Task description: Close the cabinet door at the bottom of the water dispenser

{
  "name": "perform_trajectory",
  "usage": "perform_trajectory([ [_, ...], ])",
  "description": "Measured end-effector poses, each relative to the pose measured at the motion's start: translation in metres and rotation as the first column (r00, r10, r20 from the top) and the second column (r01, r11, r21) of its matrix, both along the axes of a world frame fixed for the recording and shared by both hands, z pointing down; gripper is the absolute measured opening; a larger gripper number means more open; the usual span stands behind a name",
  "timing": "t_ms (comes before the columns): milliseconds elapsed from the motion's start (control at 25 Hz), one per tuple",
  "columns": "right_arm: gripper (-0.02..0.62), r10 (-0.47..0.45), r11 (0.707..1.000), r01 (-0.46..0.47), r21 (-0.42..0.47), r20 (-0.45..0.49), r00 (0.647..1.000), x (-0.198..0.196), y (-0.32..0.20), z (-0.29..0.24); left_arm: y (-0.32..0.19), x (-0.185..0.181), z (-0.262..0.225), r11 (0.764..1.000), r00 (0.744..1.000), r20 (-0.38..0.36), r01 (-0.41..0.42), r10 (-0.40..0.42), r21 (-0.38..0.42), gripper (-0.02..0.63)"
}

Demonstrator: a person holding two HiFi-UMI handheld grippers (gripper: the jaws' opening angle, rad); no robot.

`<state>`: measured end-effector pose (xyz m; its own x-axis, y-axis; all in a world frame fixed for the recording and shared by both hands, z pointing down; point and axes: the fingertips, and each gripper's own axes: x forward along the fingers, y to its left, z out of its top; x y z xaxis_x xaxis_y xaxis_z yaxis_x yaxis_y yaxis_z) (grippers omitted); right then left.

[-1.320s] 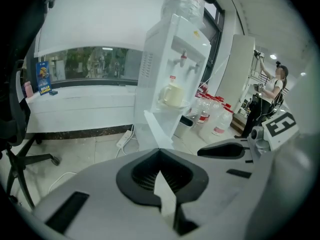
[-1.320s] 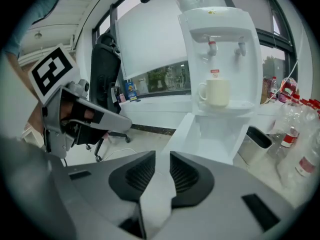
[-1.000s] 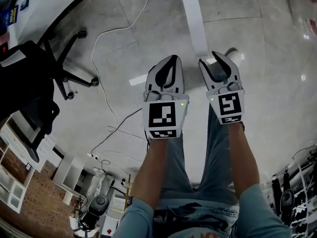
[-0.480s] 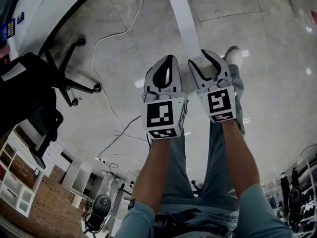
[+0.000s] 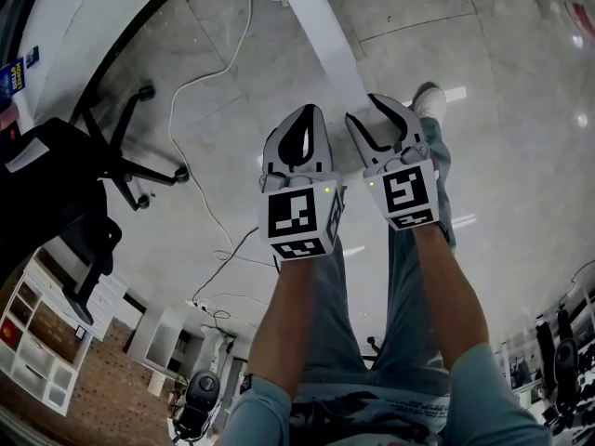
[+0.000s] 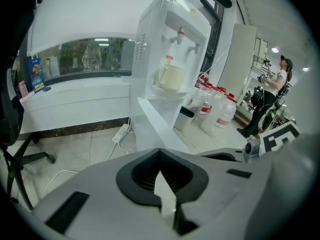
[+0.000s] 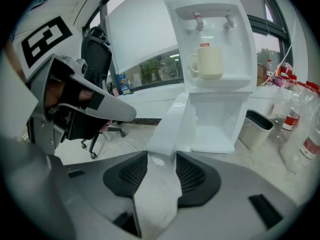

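Right gripper (image 5: 379, 110): jaws spread wide, just been opening, with the free edge of the white door (image 5: 321, 26) standing between them and no pad seen pressing on it. Left gripper (image 5: 311, 111) sits just beside it on the left, jaws pressed together, nothing between them. Door stands swung out from the open cabinet (image 7: 220, 119) at the foot of the dispenser (image 7: 212, 14), running edge-on toward the 2 grippers; 1 mug (image 7: 207, 61) under the taps, bin (image 7: 257, 126) and bottles (image 7: 290, 119) to the dispenser's right, chair (image 5: 56, 184) off to the left.
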<state>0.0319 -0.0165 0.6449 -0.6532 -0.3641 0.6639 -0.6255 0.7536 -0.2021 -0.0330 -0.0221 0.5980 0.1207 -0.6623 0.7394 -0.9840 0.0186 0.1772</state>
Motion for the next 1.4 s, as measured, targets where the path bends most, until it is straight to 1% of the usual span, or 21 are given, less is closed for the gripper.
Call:
perform_trajectory([
  [240, 0.189, 0.045, 0.999, -0.045, -0.004, -0.001, 0.999, 0.026, -0.015, -0.002, -0.007, 0.019, 0.001, 1.0, 1.0, -0.005, -0.023, 0.023, -0.012, 0.008],
  [400, 0.187, 0.058, 0.998, -0.058, 0.003, -0.002, 0.998, 0.041, -0.026, -0.001, -0.014, 0.029, 0.003, 0.999, 0.999, -0.004, -0.038, 0.038, -0.013, 0.008],
  [600, 0.187, 0.101, 0.995, -0.1, 0.017, -0.011, 0.995, 0.068, -0.047, -0.001, -0.026, 0.047, 0.005, 0.998, 0.998, -0.005, -0.063, 0.063, -0.018, 0.008],
  [800, 0.187, 0.101, 0.994, -0.1, 0.046, -0.022, 0.995, 0.089, -0.068, -0.001, -0.039, 0.068, 0.008, 0.996, 0.996, -0.006, -0.092, 0.091, -0.022, 0.008],
  [920, 0.187, 0.099, 0.993, -0.097, 0.062, -0.043, 0.994, 0.099, -0.081, -0.002, -0.047, 0.077, 0.008, 0.994, 0.995, -0.008, -0.102, 0.102, -0.026, 0.008],
  [1080, 0.189, 0.103, 0.991, -0.098, 0.087, -0.048, 0.994, 0.109, -0.102, -0.002, -0.058, 0.087, 0.012, 0.994, 0.994, -0.008, -0.109, 0.109, -0.028, 0.008],
  [1240, 0.189, 0.113, 0.988, -0.108, 0.107, -0.043, 0.993, 0.121, -0.127, -0.001, -0.071, 0.096, 0.013, 0.995, 0.996, -0.014, -0.092, 0.092, -0.024, 0.008],
  [1400, 0.189, 0.102, 0.989, -0.096, 0.114, -0.043, 0.994, 0.129, -0.149, -0.002, -0.091, 0.109, 0.012, 0.996, 0.996, -0.014, -0.085, 0.085, -0.01, 0.008],
])
